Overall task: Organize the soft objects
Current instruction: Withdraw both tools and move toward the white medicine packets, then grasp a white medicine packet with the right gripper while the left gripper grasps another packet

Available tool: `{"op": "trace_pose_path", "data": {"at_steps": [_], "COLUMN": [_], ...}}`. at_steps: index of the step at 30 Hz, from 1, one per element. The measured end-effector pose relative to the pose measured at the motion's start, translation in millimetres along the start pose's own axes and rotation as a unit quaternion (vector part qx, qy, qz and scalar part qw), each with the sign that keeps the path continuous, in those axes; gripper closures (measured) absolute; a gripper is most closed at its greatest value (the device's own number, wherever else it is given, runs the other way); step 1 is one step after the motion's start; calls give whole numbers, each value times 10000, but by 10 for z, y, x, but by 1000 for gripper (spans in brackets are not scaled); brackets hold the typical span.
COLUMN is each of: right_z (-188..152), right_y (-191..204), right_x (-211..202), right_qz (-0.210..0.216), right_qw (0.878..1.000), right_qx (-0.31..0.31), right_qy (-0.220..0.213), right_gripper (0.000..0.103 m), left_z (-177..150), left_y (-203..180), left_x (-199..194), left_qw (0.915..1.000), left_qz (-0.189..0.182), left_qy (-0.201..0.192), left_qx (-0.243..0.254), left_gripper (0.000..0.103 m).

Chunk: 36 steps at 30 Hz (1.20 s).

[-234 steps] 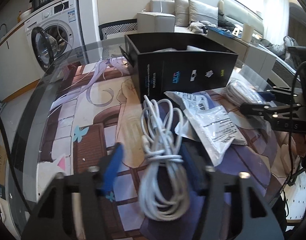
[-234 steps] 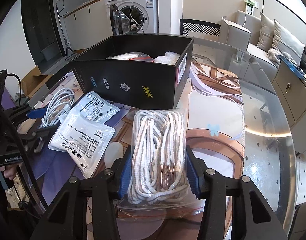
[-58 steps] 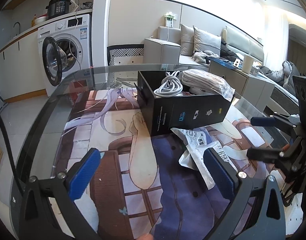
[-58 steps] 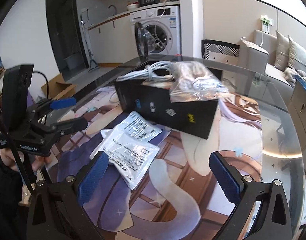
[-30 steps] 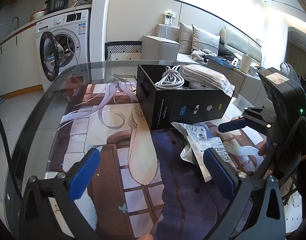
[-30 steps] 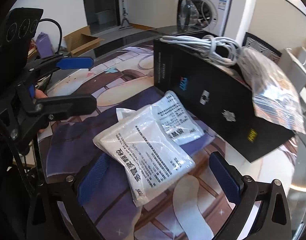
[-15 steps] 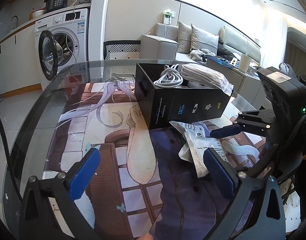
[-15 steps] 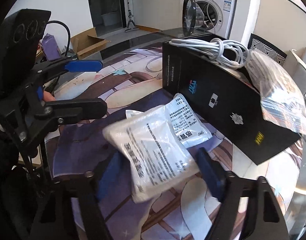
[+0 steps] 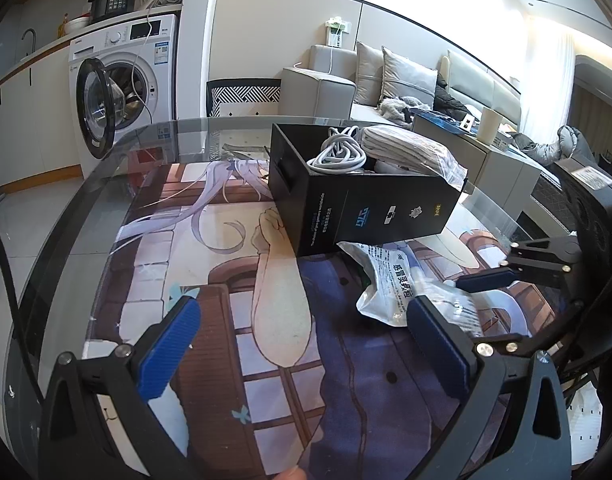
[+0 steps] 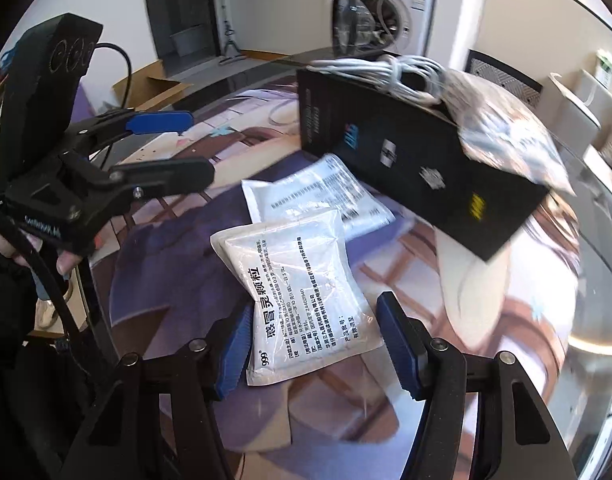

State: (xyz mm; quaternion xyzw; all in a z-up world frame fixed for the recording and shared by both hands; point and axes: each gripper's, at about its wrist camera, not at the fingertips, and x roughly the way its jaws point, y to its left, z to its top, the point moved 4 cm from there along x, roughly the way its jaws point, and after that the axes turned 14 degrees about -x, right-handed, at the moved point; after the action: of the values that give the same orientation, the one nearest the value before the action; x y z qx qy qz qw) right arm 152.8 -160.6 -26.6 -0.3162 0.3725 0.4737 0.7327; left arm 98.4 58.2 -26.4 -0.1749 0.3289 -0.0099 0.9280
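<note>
A black box (image 9: 366,204) stands on the printed mat and holds a white cable coil (image 9: 340,154) and a bagged rope (image 9: 410,152). Two white sachet packets lie in front of it. My right gripper (image 10: 314,340) is closed partway around the nearer packet (image 10: 302,284) and grips it by its sides; the packet looks lifted a little. The second packet (image 10: 318,196) lies flat behind it. My left gripper (image 9: 302,340) is open and empty above the mat, left of the packets (image 9: 394,280). It also shows in the right wrist view (image 10: 174,148).
The glass table edge (image 9: 66,240) curves on the left. A washing machine (image 9: 118,88) and a sofa (image 9: 406,84) stand beyond the table. A cardboard box (image 10: 154,84) sits on the floor.
My right gripper came down over the nearer packet and closed its fingers onto it. Before that the cable coil and bagged rope went into the box. My left gripper stayed open.
</note>
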Motion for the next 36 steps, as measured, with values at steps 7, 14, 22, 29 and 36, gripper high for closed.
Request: {"op": "trace_pose_path", "data": {"at_steps": [7,14,22,29,36], "right_z": [-37,68,154,102,-48], "right_y": [-26,-59,-59,-62,-76], "right_x": [-31,43,105,63,-100], "right_qz": [51,114,50,-111,-184], "right_qw": [9998,9995,9993,9991,9968], "right_qx": [-17,-181,-188,160,496], "right_qy": [-194,-242,-310,-377,-595], "right_gripper": [40,33,43,56,64], "left_z": [-5,-10,-23,-30,-30], "left_y": [2,6,3,0,-17], "left_x": [11,22,26,27,58], "left_qw": [10000,10000,10000,9999,9996], "left_qz": [8,12,14,33,153], "left_qy": [14,36,68,82,164], "left_qx": [23,21,29,50,150], "left_gripper": [0,0,0,0,0]}}
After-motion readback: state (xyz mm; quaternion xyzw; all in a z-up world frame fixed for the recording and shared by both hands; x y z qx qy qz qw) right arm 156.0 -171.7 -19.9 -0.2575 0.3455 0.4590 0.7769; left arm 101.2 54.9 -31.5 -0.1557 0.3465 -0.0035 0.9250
